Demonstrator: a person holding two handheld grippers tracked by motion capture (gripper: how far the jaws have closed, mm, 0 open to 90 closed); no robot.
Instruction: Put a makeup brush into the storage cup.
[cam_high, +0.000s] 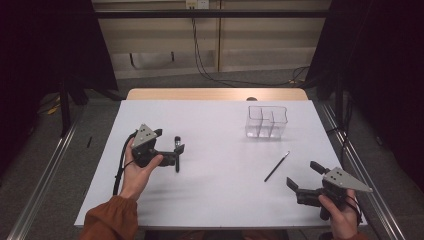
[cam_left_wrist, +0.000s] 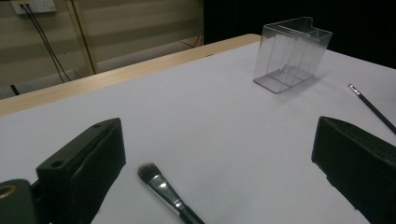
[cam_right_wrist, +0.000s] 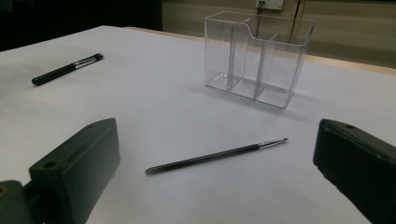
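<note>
Left gripper view crops the flat brush (cam_left_wrist: 169, 195) handle between spread jaws; right jaws seemingly spread too.

Left gripper (cam_high: 172, 146) over thick brush (cam_high: 177, 153), right gripper (cam_high: 303, 176) near thin brush (cam_high: 277, 166), clear organizer (cam_high: 267, 121) beyond

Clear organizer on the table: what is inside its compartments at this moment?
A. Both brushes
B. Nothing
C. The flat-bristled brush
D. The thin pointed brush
B. The clear organizer shows bare compartments, while the flat-bristled brush lies on the table between the open jaws of the left gripper, and the thin pointed brush lies on the table in front of the open right gripper.
</note>
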